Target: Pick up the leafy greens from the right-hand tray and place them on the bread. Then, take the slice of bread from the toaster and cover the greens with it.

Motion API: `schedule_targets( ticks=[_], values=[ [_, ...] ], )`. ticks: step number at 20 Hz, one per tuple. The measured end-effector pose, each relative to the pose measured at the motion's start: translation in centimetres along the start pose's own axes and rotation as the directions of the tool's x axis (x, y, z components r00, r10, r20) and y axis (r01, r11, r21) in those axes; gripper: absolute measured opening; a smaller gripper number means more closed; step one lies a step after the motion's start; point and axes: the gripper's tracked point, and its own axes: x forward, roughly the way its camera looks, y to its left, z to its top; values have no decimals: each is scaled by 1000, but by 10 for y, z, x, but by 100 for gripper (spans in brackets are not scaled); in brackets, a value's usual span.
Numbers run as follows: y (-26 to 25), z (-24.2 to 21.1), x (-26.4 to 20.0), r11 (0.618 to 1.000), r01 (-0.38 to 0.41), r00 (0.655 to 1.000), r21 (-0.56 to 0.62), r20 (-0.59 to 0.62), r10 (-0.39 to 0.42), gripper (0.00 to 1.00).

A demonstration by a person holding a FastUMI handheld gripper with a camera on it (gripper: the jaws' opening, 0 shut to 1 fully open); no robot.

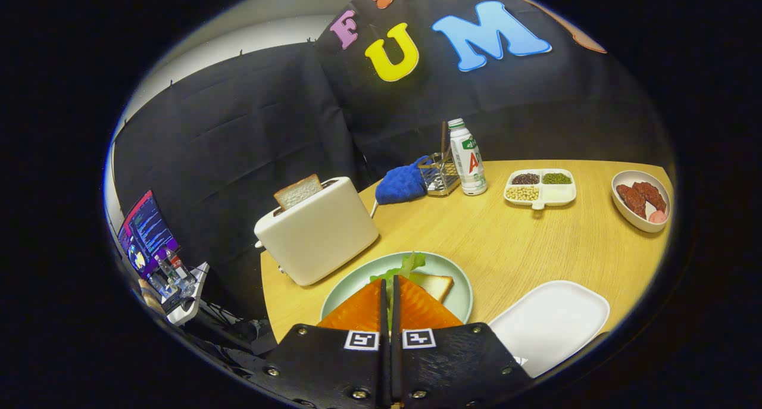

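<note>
Gripper (388, 290) fingers stand nearly closed, pinching leafy greens (403, 267) in the thin gap between them, directly over a slice of bread (433, 284) on the pale green plate (459, 296). At 10 o'clock from the fingers, a white toaster (318, 233) holds an upright bread slice (297, 191). At 3 o'clock, an empty white tray (550, 322) sits on the tabletop (536, 248).
</note>
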Motion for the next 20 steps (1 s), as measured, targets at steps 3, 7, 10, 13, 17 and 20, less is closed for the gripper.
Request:
schedule_targets(
  ticks=[3, 7, 10, 13, 17, 20],
  values=[
    [-7, -9, 1, 998, 37, 999, -50, -26, -39, 0],
    [-16, -21, 7, 988, 99, 993, -120, -53, -106, 0],
    [-25, -28, 7, 965, 158, 982, -211, -69, -177, 0],
    [-29, -31, 4, 940, 198, 973, -277, -58, -222, 19],
    [-42, -5, -17, 881, 408, 913, -239, 97, -396, 60],
    [-31, 16, -37, 801, 561, 824, -208, 236, -516, 71]
  ],
)
